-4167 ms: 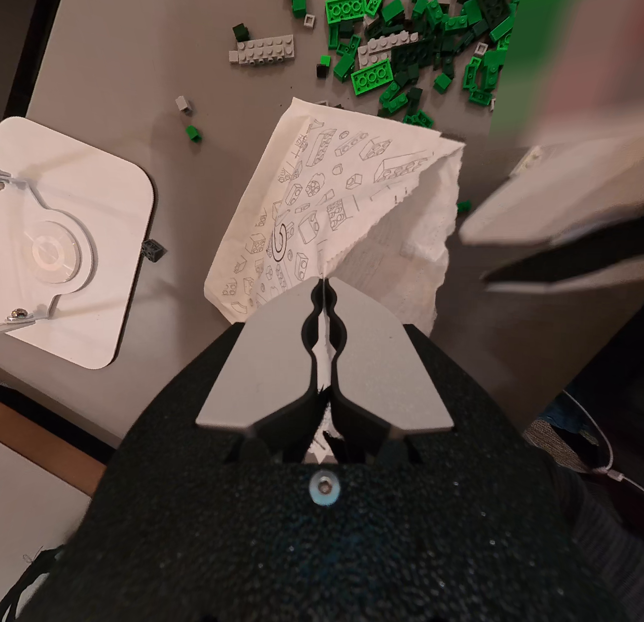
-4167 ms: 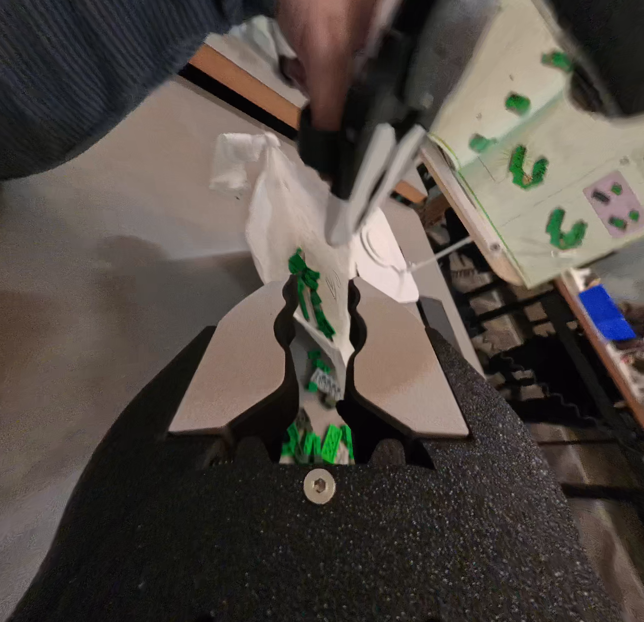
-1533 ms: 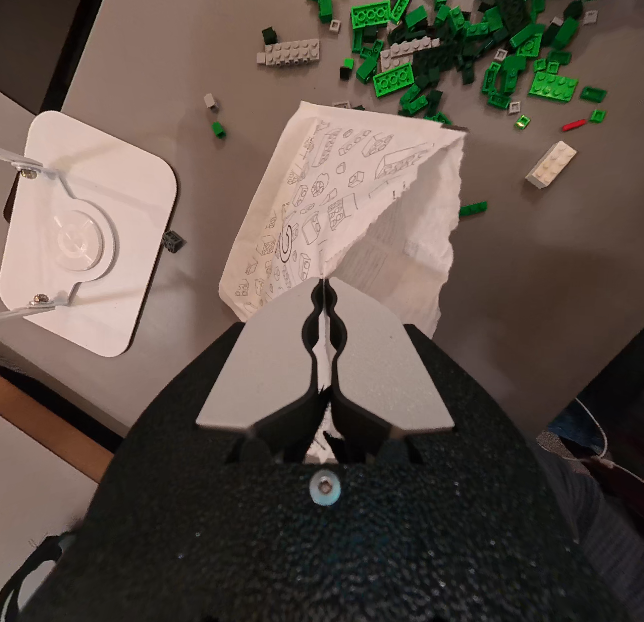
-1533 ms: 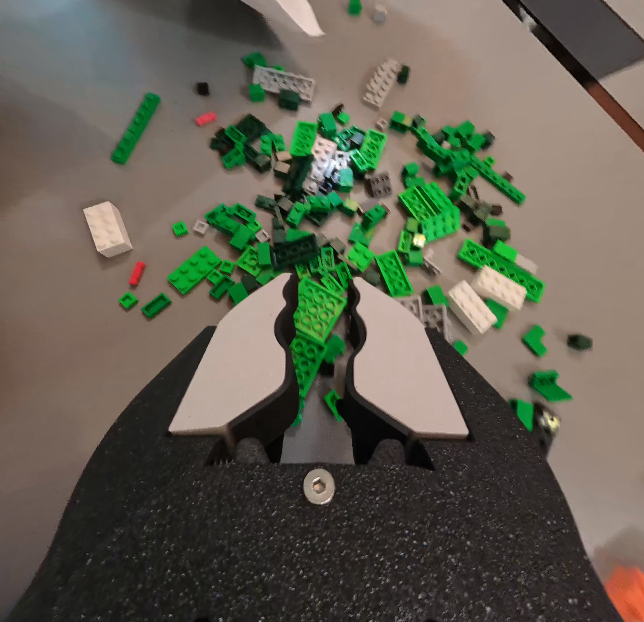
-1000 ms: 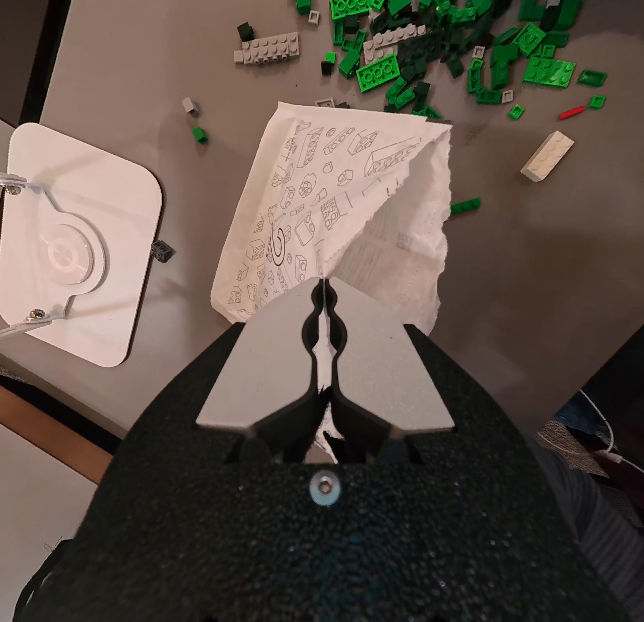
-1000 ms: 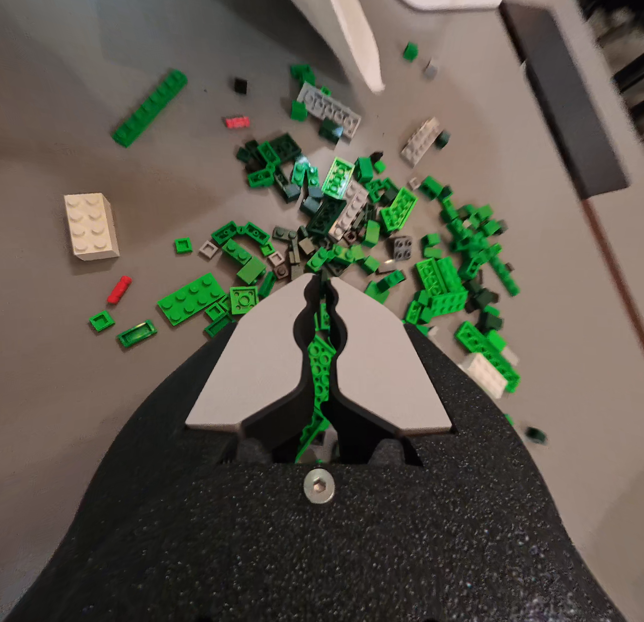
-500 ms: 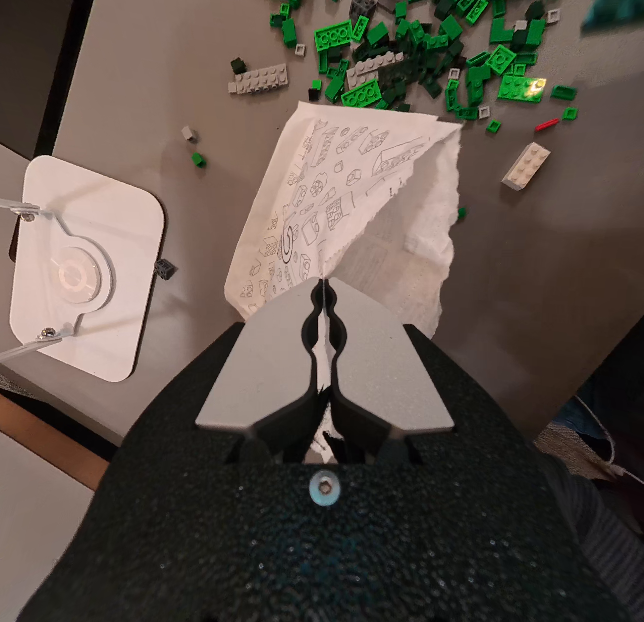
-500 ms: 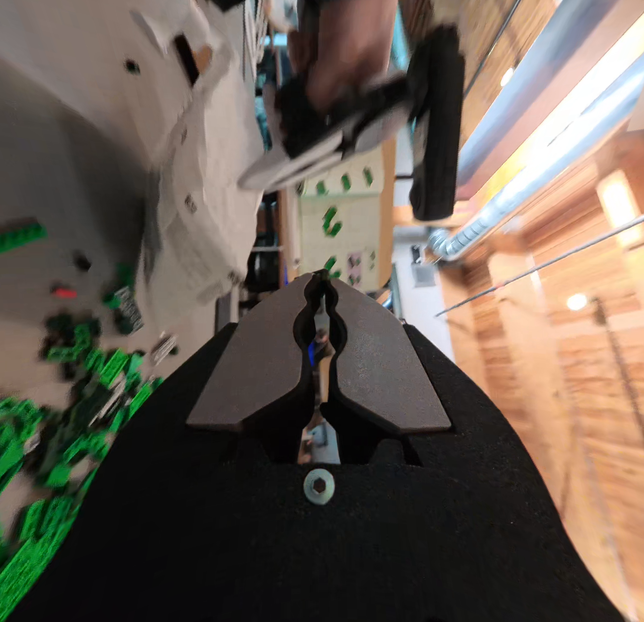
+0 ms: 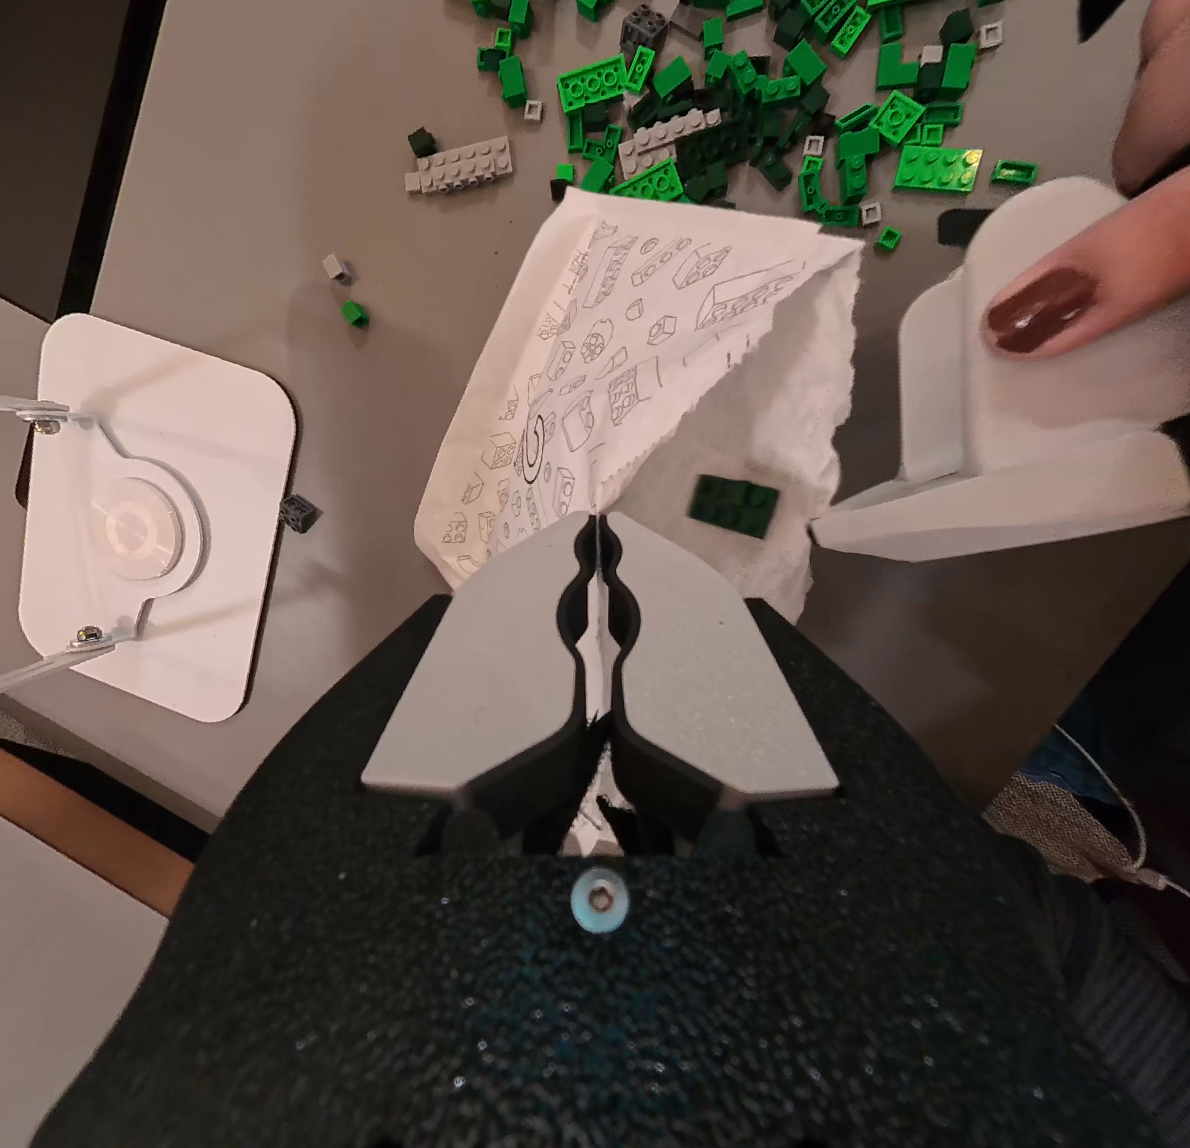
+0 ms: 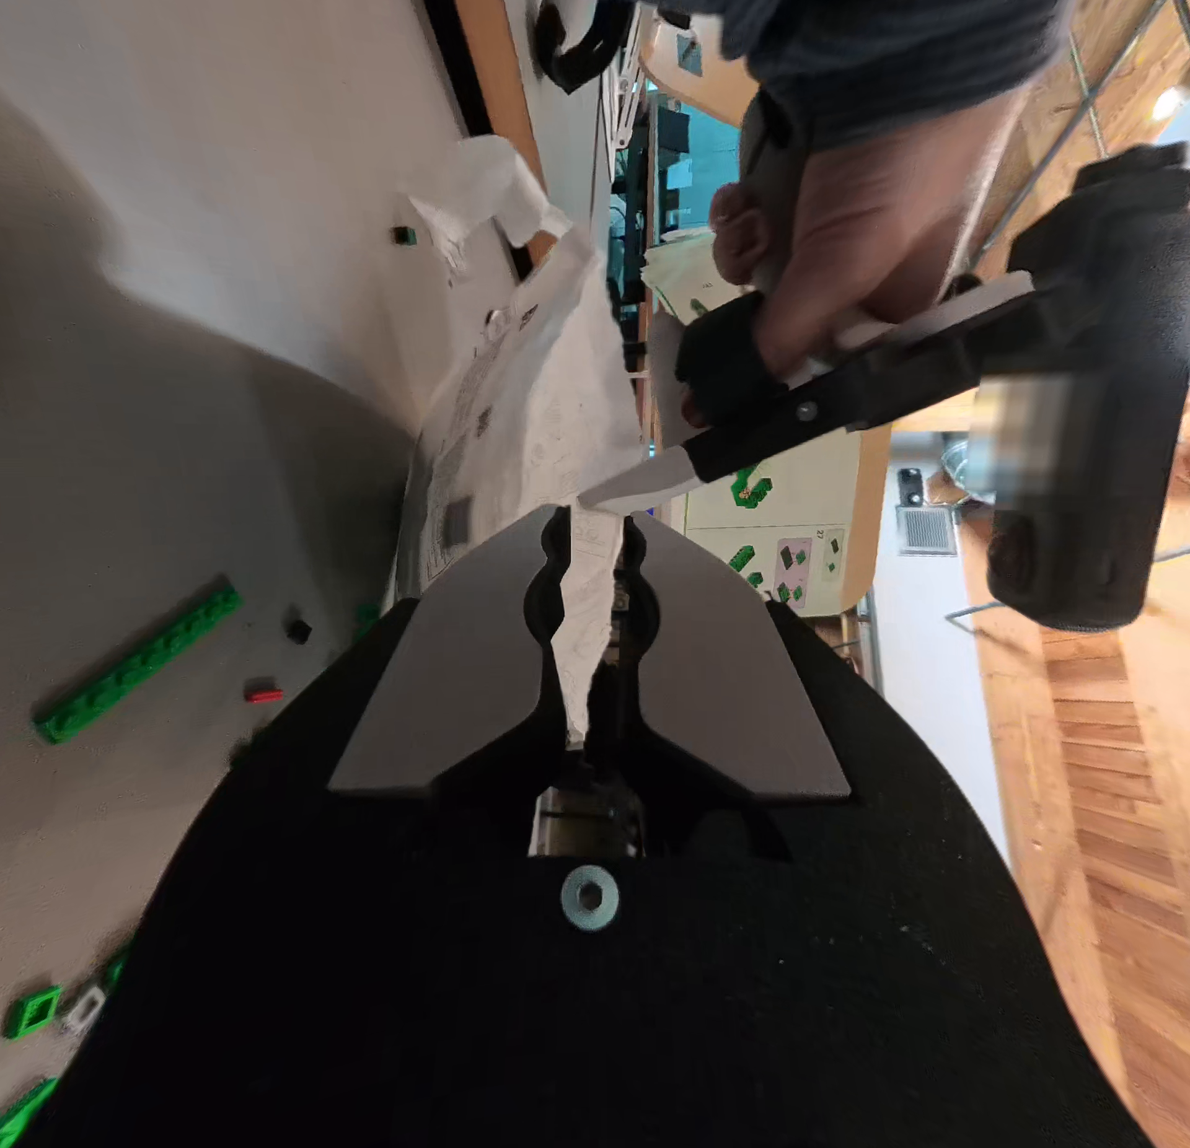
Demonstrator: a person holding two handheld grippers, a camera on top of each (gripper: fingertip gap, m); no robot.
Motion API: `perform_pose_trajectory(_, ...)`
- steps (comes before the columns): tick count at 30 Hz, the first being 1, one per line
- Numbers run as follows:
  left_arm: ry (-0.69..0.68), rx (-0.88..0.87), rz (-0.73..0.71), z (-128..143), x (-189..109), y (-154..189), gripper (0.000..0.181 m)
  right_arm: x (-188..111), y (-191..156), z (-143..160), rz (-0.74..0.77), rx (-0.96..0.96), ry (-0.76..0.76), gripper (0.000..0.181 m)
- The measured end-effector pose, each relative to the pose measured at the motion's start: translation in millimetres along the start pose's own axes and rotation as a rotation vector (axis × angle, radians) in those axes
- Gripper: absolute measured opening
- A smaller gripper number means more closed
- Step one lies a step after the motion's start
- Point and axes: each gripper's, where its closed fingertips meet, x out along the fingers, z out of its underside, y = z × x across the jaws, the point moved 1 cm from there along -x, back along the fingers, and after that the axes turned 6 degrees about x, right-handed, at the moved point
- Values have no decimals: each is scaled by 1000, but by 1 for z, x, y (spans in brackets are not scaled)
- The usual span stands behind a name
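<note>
You are pinching white paper bag [image 9: 650, 357] edge with your left gripper [image 9: 599, 525], jaws squeezed tight on it. Bag mouth is gaping open just right of its tips. Dark green brick [image 9: 734, 505] is sitting inside opening. Your right gripper [image 9: 818, 531] is hovering right beside bag mouth, jaws parted a little, gripping nothing. Green brick pile [image 9: 740, 93] is lying ahead on grey table [image 9: 290, 119]. White stand [image 9: 154, 499] is sitting to left.

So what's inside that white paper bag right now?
One dark green brick shows in the open paper bag, held by the left gripper. Deeper inside is hidden.
</note>
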Motion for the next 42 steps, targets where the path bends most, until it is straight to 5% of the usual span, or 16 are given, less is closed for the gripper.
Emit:
perform_pose_trajectory(1, -1, 1, -1, 0, 0, 0, 0, -3, 2, -1, 5, 23, 11, 15)
perform_pose_trajectory(5, 0, -5, -7, 2, -1, -1, 0, -29, 25, 16, 41, 202, 44, 13)
perform_pose_trajectory(9, 7, -27, -12, 6, -3, -5, 0, -59, 28, 77, -71, 558, -14, 11)
perform_pose_trajectory(15, 4, -61, -13, 12, -3, -11, 0, -82, -43, 138, -519, 1070, -90, 13)
perform_pose_trajectory(21, -7, -74, -16, 14, -1, -14, 0, -100, -87, 159, -715, 1165, -275, 30)
perform_pose_trajectory(31, -10, -91, -14, 18, -2, -16, 0, -144, -64, 233, -356, 1200, -423, 30)
perform_pose_trajectory(42, -20, -95, -25, 21, -2, -18, 0, -228, -84, 306, -164, 1421, -573, 27)
